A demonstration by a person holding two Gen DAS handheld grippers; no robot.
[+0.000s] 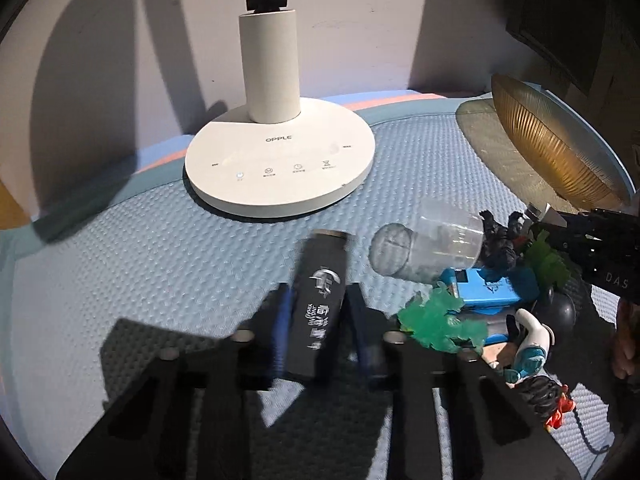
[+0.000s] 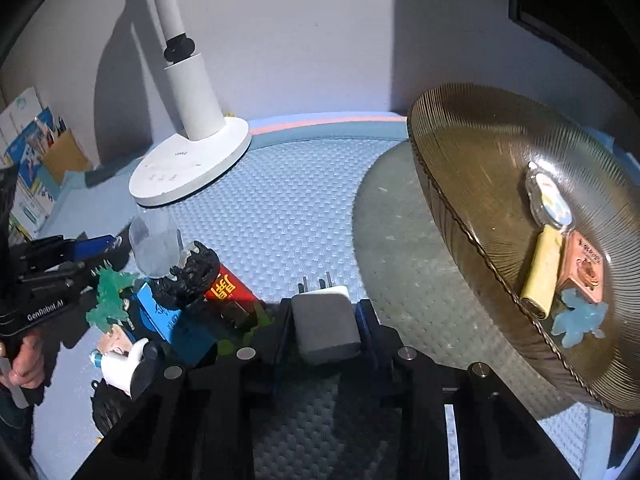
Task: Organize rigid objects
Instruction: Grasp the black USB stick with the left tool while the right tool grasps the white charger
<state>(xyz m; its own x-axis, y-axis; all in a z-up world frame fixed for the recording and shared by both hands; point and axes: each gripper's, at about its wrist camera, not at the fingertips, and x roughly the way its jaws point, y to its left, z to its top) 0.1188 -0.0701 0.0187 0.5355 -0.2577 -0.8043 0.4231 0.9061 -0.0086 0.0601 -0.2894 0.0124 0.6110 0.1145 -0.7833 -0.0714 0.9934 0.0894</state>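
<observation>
My left gripper (image 1: 318, 296) is shut on a black tube with white lettering (image 1: 326, 256), its blue pads pressed against both sides above the blue mat. My right gripper (image 2: 326, 312) is shut on a white plug charger (image 2: 324, 328), prongs pointing away. Between the two lies a pile: a clear plastic cup (image 1: 428, 244) on its side, a blue box (image 1: 484, 288), green plastic foliage (image 1: 436, 320), a black figure (image 2: 192, 276) and a red box (image 2: 228, 288). An amber ribbed glass plate (image 2: 480, 160) at the right holds a yellow tube (image 2: 542, 272), a pink card, a pale blue figure and a badge.
A white desk lamp (image 1: 280, 168) stands on its round base at the back of the mat, close to the wall. A white and teal toy (image 2: 120, 364) lies at the pile's near edge. Boxes and booklets (image 2: 32, 152) stand at the far left. A person's hand (image 2: 24, 360) holds the left gripper's handle.
</observation>
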